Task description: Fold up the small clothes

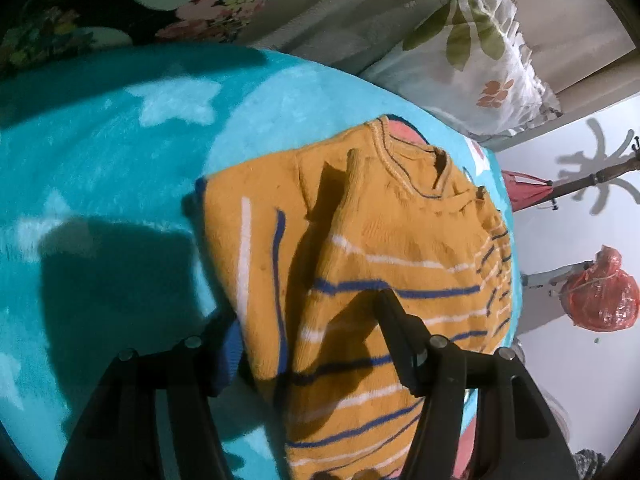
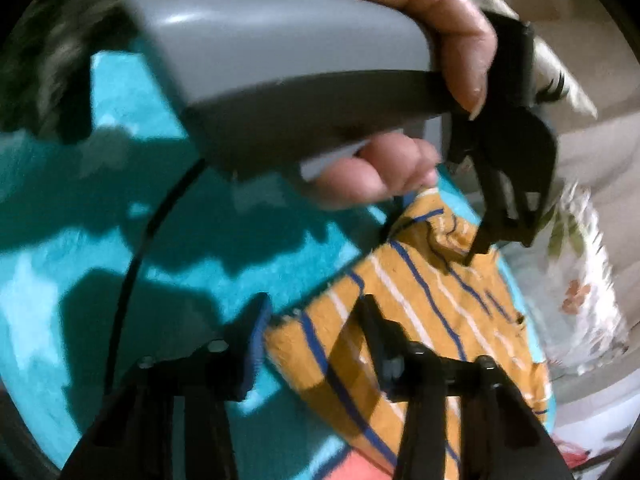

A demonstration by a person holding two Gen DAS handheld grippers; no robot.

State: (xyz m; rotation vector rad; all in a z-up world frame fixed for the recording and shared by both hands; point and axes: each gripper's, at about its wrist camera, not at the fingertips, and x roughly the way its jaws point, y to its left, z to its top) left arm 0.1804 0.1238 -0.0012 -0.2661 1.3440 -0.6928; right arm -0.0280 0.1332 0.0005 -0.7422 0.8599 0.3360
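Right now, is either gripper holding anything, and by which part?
Nothing yet: left gripper and right gripper only straddle the striped sweater edge, unpinched.

My hands, my two grippers

Left gripper [image 1: 304, 320]: black angular fingers [image 1: 400, 332] with a blue ribbed pad, round silver screws [image 1: 438, 341] on the black arms. Right gripper [image 2: 312, 320] has the same build and blue pad [image 2: 256, 344]. From that side the left one shows a smooth grey handle [image 2: 260, 60], a black trigger, a thin black cable [image 2: 132, 280], and my bare hand [image 2: 400, 20] with a long nail.
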